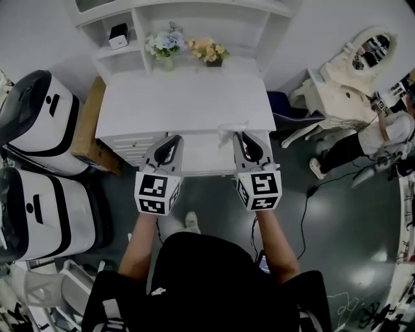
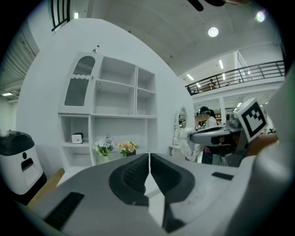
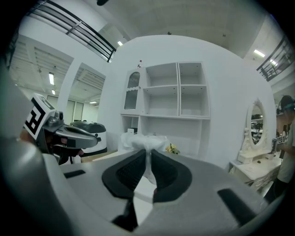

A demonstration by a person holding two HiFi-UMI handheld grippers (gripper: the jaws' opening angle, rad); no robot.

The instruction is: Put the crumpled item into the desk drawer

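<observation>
Against the back wall, a white desk (image 1: 188,97) with a shelf hutch (image 1: 194,19) over its tabletop. To its left, two big white-and-black machines (image 1: 39,120), one nearer than the other, with a wooden board (image 1: 87,126) between the farther one and the desk's side. To the right, a white vanity (image 1: 353,78) with an oval mirror, and a person (image 1: 382,133) beside it. Below the tabletop's front edge, what looks like a drawer (image 1: 204,155) pulled out, showing as a pale panel between both tools. Left tongs (image 1: 174,139) clenched on nothing, pads pressed flat together, tips over the left part of that panel. Right tongs (image 1: 240,135) clamped on a crumpled white item (image 1: 231,127) at the tabletop's front edge, above the drawer's right part; touching the tabletop or not, unclear. In the right gripper view, pinched between the pads low down and bunching out past the tips. At the back of the tabletop, two small flower pots (image 1: 165,47) side by side, pale blue blooms left, peach blooms right. On a hutch shelf at upper left, a small white box (image 1: 118,35) with a dark top.
</observation>
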